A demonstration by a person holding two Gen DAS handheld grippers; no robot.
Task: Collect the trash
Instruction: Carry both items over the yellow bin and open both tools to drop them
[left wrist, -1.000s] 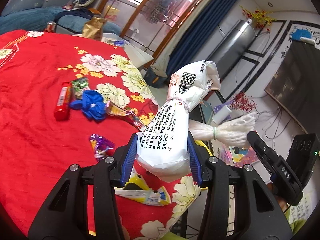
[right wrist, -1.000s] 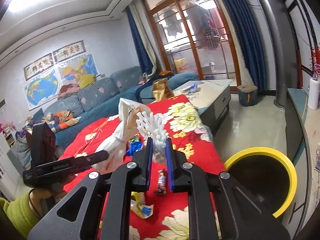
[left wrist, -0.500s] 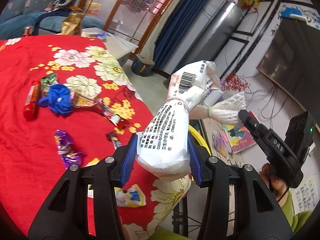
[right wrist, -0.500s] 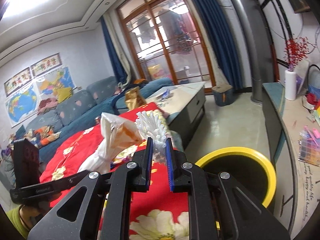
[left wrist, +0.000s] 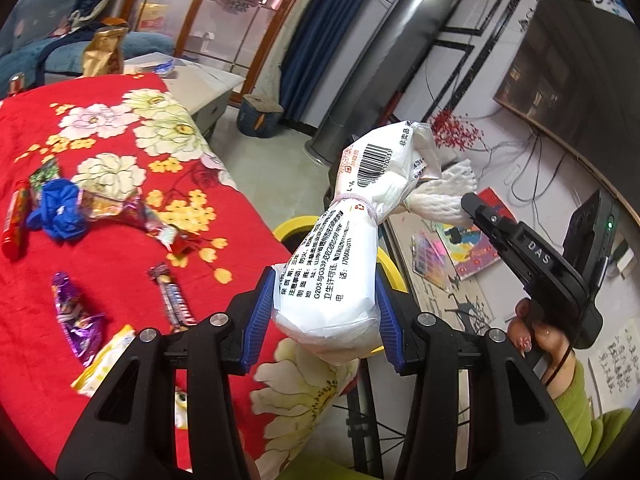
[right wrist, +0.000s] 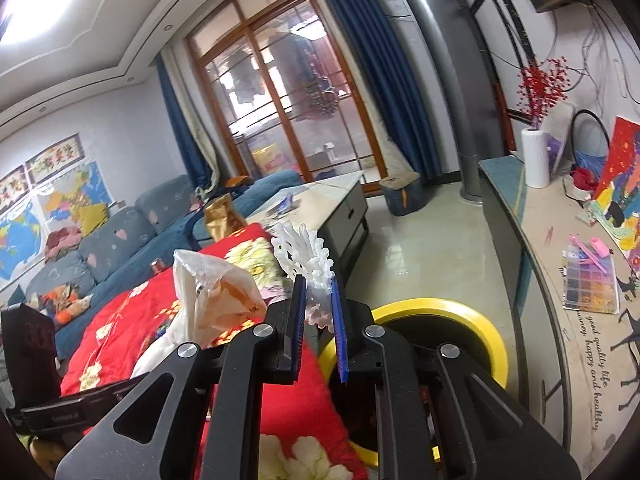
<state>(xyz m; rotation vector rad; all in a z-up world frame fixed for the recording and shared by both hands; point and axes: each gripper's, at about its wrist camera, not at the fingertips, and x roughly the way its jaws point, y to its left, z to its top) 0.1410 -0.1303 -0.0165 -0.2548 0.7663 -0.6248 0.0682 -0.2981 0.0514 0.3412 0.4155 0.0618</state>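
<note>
My left gripper (left wrist: 326, 312) is shut on a white printed plastic bag (left wrist: 340, 252) tied with a band, held above the table's right edge. My right gripper (right wrist: 318, 320) is shut on a white foam net sleeve (right wrist: 308, 268), which also shows in the left wrist view (left wrist: 436, 200). The bag shows in the right wrist view (right wrist: 212, 296) just left of the sleeve. A yellow-rimmed black bin (right wrist: 448, 312) stands on the floor below and beyond both grippers; part of its rim shows in the left wrist view (left wrist: 292, 226).
The red flowered tablecloth (left wrist: 100, 160) carries loose wrappers: a purple one (left wrist: 76, 320), a candy bar (left wrist: 174, 300), a yellow one (left wrist: 104, 360), a blue crumpled piece (left wrist: 60, 208), a red tube (left wrist: 14, 220). A grey coffee table (right wrist: 332, 200) and a side counter (right wrist: 560, 280) flank the floor.
Both grippers have moved right, off the table toward the yellow bin, still holding the bag and the foam sleeve. The bin now lies closer under the right gripper.
</note>
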